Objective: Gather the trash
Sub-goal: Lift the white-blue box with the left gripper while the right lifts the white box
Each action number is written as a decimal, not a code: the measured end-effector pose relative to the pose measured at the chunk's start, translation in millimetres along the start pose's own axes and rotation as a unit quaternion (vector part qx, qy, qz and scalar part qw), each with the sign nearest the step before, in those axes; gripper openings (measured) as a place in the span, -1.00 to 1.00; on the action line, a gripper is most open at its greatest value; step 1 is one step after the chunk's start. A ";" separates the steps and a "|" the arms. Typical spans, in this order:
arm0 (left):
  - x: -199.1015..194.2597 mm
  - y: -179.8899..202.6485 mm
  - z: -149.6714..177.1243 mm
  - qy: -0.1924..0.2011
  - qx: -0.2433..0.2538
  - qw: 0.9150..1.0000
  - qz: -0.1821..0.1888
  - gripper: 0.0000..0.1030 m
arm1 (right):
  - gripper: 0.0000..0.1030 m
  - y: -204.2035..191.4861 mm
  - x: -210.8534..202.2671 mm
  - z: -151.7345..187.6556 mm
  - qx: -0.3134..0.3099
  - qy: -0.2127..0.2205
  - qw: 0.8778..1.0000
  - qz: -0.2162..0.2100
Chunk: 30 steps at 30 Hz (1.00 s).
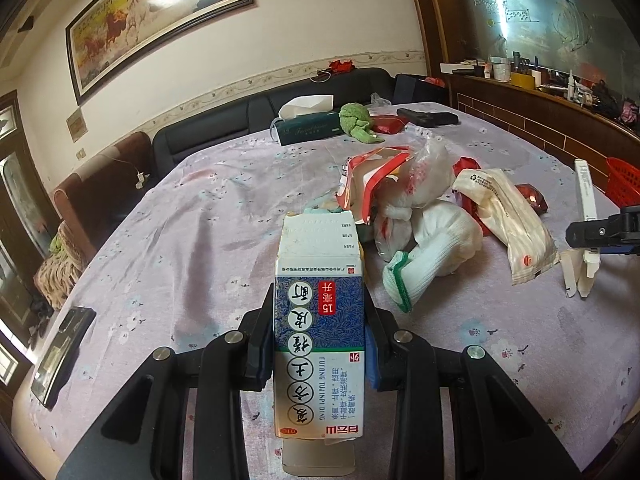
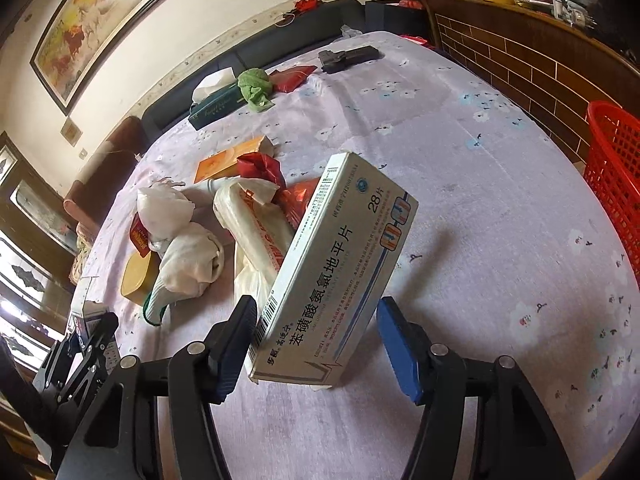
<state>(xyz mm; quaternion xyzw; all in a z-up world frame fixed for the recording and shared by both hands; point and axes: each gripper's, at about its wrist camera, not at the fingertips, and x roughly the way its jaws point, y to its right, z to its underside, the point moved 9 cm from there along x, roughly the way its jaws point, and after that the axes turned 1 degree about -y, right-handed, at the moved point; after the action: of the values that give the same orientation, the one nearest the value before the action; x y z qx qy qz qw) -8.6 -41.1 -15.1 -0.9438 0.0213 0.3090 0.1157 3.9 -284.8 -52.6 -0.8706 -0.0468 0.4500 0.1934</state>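
Observation:
My left gripper (image 1: 319, 304) is shut on a blue and white medicine box (image 1: 318, 248), which points away over the table. My right gripper (image 2: 316, 306) holds a white tablet box (image 2: 340, 256) tilted between its jaws; the left pad presses the barcode side and the right pad's tip meets the opposite edge. In the left wrist view that gripper (image 1: 600, 234) shows at the right edge with the white box (image 1: 585, 200) upright in it. A pile of trash (image 1: 432, 208) lies mid-table: a white glove (image 1: 432, 252), plastic bags, red and white wrappers.
A red mesh basket (image 2: 612, 184) stands at the table's right edge. At the far side lie a tissue box (image 1: 306, 124), a green cloth (image 1: 356, 120), a red packet and a black object (image 1: 428, 117). A dark tablet (image 1: 60, 360) lies at the left edge.

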 end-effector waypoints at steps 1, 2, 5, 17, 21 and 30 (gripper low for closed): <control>-0.6 -0.1 -0.3 0.001 0.001 1.000 -0.001 -0.36 | 0.29 0.8 -1.2 0.8 0.000 0.000 1.000 -0.001; -1.4 -0.2 -0.4 0.001 0.001 1.000 -0.001 -0.36 | 0.21 1.8 -2.3 1.5 0.001 -0.001 1.000 -0.003; -2.5 -1.2 -1.2 0.002 0.000 1.000 -0.001 -0.36 | -0.05 5.5 -8.3 -0.8 -0.003 0.007 1.000 0.004; 3.1 -2.4 1.2 -0.012 -0.006 1.000 0.002 -0.36 | -0.15 22.5 -19.6 0.6 -0.018 0.016 0.999 0.049; 12.9 -5.4 9.3 -0.038 -0.023 0.999 0.019 -0.36 | -0.11 27.8 -22.1 -0.9 -0.031 0.021 0.997 0.073; 24.8 -3.1 18.6 -0.073 -0.032 0.996 0.039 -0.35 | -0.05 32.5 -23.2 -5.0 -0.054 0.031 0.993 0.102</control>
<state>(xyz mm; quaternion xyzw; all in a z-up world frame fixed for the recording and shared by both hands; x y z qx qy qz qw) 1.0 -33.0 -43.5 -0.9203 0.0397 0.3819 0.0750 -8.8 -322.2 -44.6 -0.8936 0.0246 0.4367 0.1007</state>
